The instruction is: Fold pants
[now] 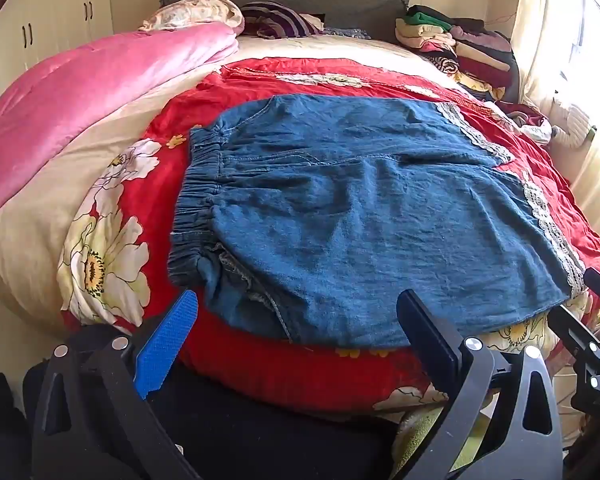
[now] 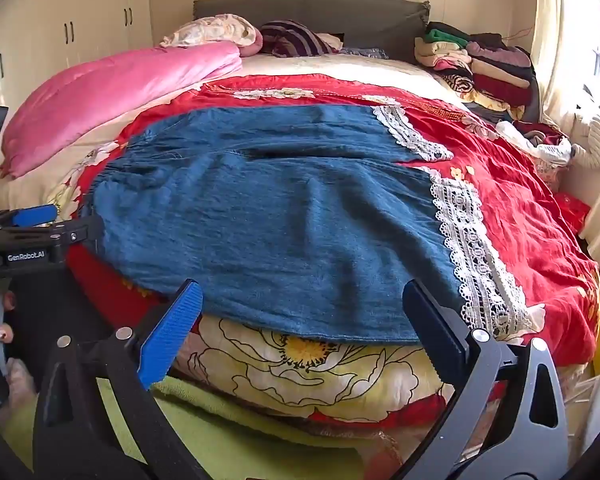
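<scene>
Left gripper (image 1: 296,320) at near left: fingers (image 1: 166,344) spread wide, holding nothing, just short of one pair of blue pants (image 1: 360,216) flat on red floral bedspread (image 1: 300,76). Right gripper (image 2: 300,312) likewise wide, empty, beside lace-trimmed hems.

Red quilt (image 2: 520,208) beside pants (image 2: 280,220) lies bare; clothes pile (image 2: 480,64) crowds the far corner.
</scene>
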{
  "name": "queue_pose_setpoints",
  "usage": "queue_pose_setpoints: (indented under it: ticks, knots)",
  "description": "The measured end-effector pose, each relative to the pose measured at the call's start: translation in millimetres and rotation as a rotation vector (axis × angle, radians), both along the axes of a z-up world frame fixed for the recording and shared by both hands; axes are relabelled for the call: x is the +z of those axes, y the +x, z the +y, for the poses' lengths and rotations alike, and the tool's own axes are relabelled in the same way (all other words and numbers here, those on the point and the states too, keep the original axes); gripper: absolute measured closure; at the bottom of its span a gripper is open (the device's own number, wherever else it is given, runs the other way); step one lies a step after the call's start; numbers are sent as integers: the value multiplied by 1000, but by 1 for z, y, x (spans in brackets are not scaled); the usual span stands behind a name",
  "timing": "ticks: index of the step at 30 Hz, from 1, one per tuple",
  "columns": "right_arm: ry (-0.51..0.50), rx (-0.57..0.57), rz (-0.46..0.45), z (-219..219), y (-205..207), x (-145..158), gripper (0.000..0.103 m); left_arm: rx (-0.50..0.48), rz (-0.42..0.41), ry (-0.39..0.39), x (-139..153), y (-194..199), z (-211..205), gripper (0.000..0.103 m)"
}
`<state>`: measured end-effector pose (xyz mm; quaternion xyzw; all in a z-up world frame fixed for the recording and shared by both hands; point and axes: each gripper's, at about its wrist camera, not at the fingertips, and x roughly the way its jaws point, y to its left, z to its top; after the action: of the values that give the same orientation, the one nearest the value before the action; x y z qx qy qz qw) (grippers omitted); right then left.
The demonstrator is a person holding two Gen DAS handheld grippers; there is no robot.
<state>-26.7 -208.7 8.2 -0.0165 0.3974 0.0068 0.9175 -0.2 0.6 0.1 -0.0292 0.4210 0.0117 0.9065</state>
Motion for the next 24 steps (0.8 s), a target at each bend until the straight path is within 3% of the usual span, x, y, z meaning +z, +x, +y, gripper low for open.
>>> queue_pose_setpoints:
  ticks: [24]
  knots:
    - [-3,11,26,2,0,-4,8,-6,1,13,1,-2,-2,4]
